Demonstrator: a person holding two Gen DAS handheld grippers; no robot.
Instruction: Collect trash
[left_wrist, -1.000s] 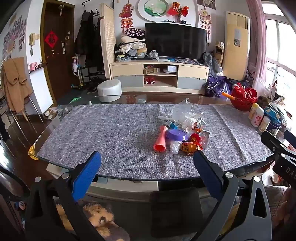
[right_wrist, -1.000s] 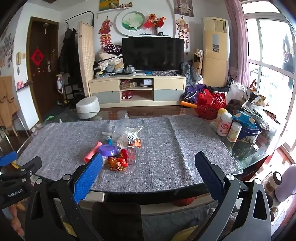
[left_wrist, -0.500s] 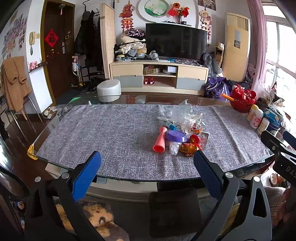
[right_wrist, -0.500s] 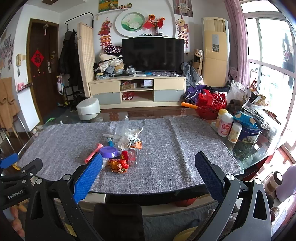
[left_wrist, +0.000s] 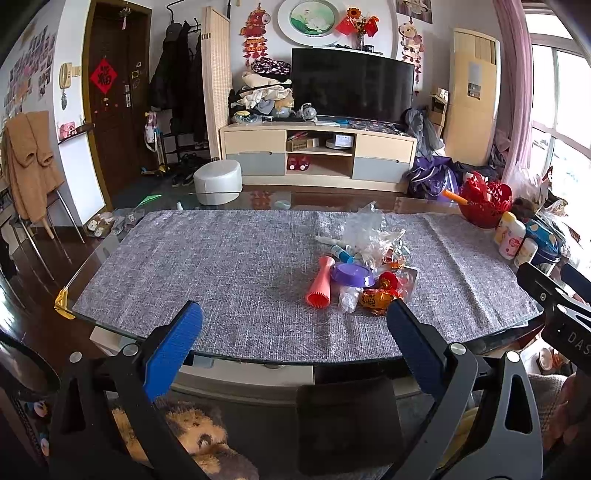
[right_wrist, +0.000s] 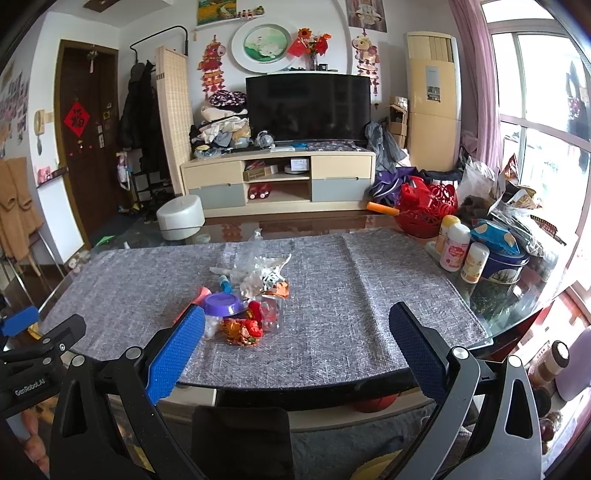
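Observation:
A heap of trash lies mid-table on the grey cloth: crumpled clear plastic, a purple lid, a coral silicone tube, an orange-red wrapper and a small blue tube. In the right wrist view the same heap shows the purple lid, the wrapper and the clear plastic. My left gripper hangs open over the near table edge, short of the heap. My right gripper is open too, held off the near edge with the heap ahead and to the left.
A red basket, white bottles and a blue tin crowd the table's right end. A dark chair back stands below the near edge. Beyond the table are a white stool and a TV cabinet.
Both grippers have crept slightly toward the table, so the heap looks a little nearer. Jaws stay open and nothing has been touched.

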